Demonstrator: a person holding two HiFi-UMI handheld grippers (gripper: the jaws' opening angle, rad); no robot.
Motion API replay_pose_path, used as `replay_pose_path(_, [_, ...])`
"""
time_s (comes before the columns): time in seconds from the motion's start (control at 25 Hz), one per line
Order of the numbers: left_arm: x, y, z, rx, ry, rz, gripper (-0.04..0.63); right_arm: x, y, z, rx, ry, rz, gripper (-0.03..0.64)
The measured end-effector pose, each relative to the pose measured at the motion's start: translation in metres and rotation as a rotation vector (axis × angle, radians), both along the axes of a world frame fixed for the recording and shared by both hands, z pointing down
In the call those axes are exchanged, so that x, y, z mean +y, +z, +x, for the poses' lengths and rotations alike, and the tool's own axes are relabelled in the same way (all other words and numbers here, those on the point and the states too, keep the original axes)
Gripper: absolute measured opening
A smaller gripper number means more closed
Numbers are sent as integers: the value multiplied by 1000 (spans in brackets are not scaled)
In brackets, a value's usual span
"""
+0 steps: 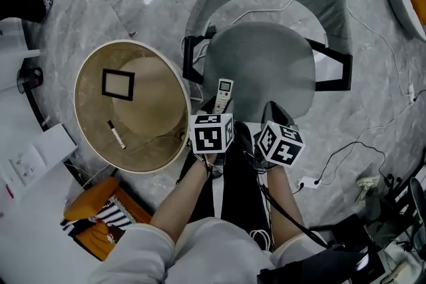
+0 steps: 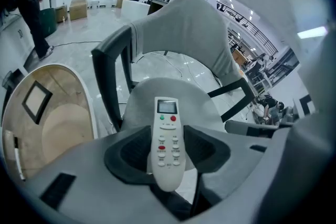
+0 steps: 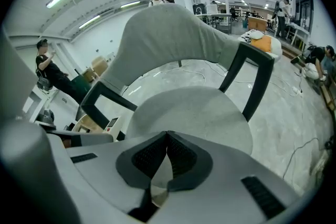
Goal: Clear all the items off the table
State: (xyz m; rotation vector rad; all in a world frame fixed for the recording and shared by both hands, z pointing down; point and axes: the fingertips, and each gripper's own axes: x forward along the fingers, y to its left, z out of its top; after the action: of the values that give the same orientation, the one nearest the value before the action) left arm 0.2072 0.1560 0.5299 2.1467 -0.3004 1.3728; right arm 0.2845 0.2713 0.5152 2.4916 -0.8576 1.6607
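chair (image 1: pixel 266 70): grey, black armrests, seat under both grippers
round table (image 1: pixel 90 116): tan top, beside chair
left gripper (image 2: pixel 168 150): jaws clamped on remote, over the seat
right gripper (image 3: pixel 167 136): jaws pressed together, nothing between
remote (image 1: pixel 225 91): white, off the table
frame (image 1: pixel 118 84): black, on table
marker (image 1: pixel 116 134): on table, apart from frame
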Motion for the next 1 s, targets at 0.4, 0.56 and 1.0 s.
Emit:
replay_pose_path(0.4, [-11, 67, 42, -53, -76, 20, 199, 14, 50, 36, -31, -32, -9, 25])
replay_pose_path(0.56, [-18, 90, 46, -84, -94, 45, 199, 23, 66, 37, -56, -25, -15, 25])
replay_pose_path(1.0, [-17, 114, 51, -115, -79, 61, 202, 22, 82, 38, -67, -44, -19, 25])
